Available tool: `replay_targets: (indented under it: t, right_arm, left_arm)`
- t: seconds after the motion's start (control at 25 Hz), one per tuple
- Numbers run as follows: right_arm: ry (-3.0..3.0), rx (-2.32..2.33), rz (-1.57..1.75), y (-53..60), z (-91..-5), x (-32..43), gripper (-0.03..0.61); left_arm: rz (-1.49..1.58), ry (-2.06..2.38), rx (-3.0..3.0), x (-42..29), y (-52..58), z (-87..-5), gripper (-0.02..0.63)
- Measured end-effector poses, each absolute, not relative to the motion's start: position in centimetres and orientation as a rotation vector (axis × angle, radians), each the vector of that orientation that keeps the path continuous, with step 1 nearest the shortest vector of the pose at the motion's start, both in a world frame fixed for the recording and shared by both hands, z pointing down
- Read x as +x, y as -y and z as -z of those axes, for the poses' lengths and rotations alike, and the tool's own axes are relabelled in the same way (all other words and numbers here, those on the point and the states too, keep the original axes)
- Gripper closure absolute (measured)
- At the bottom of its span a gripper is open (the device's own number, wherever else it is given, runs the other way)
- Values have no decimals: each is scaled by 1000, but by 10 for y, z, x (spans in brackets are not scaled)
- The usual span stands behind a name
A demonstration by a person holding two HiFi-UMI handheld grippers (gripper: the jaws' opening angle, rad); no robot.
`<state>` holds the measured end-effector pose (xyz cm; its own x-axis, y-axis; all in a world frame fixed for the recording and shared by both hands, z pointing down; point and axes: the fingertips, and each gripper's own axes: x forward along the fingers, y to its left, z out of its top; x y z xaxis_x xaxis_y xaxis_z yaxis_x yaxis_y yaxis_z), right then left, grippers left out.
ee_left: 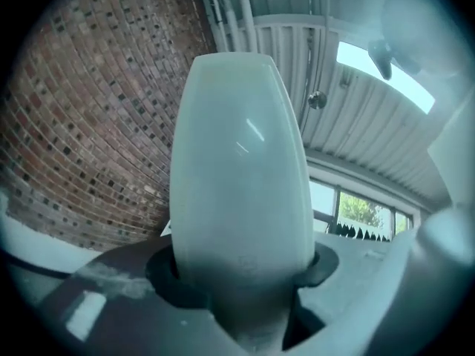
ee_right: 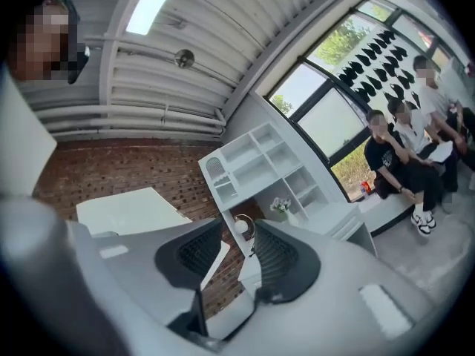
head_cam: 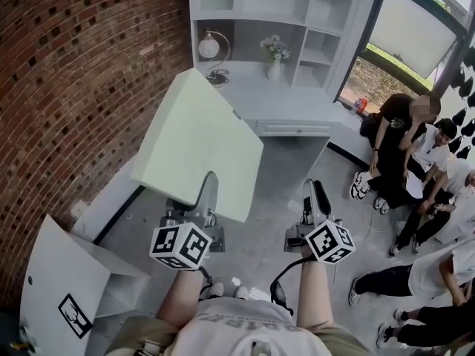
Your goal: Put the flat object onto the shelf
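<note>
My left gripper (head_cam: 208, 199) clamped on the pale flat board (head_cam: 199, 141), my right gripper (ee_right: 239, 249) slightly parted, empty, white shelf (head_cam: 312, 10) ahead.

A brick wall (head_cam: 74, 73) fills the head view from eight to eleven o'clock. At twelve o'clock a round white lamp (head_cam: 208, 47) stands near a small vase of flowers (head_cam: 275, 59), the two apart. A window (head_cam: 412, 39) sits at two o'clock, and several seated people (head_cam: 415, 169) crowd from three to five o'clock. A white cabinet (head_cam: 52, 273) bearing a black deer mark (head_cam: 74, 315) stands at seven o'clock on the grey floor (head_cam: 260, 251).
</note>
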<state>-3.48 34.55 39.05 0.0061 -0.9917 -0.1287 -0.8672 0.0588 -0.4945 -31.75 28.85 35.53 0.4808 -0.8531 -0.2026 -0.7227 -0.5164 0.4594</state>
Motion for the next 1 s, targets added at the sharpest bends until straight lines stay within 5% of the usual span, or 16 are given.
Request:
replay_targets:
  t: [0.28,0.48,1.0]
  right_arm:
    - [-1890,-1595,676,-355,-427,-41,193]
    - [-1905,-1259,876,-357,-452,-66,78]
    - [-1778,-953,1042,-338,-473,-72,51]
  left_arm:
    - [743,1129,2258,-266,-282,-356,334]
    - [769,1038,2169,-228,-277,-369,334]
    - [789,899,1967,-172,-278,-407,333]
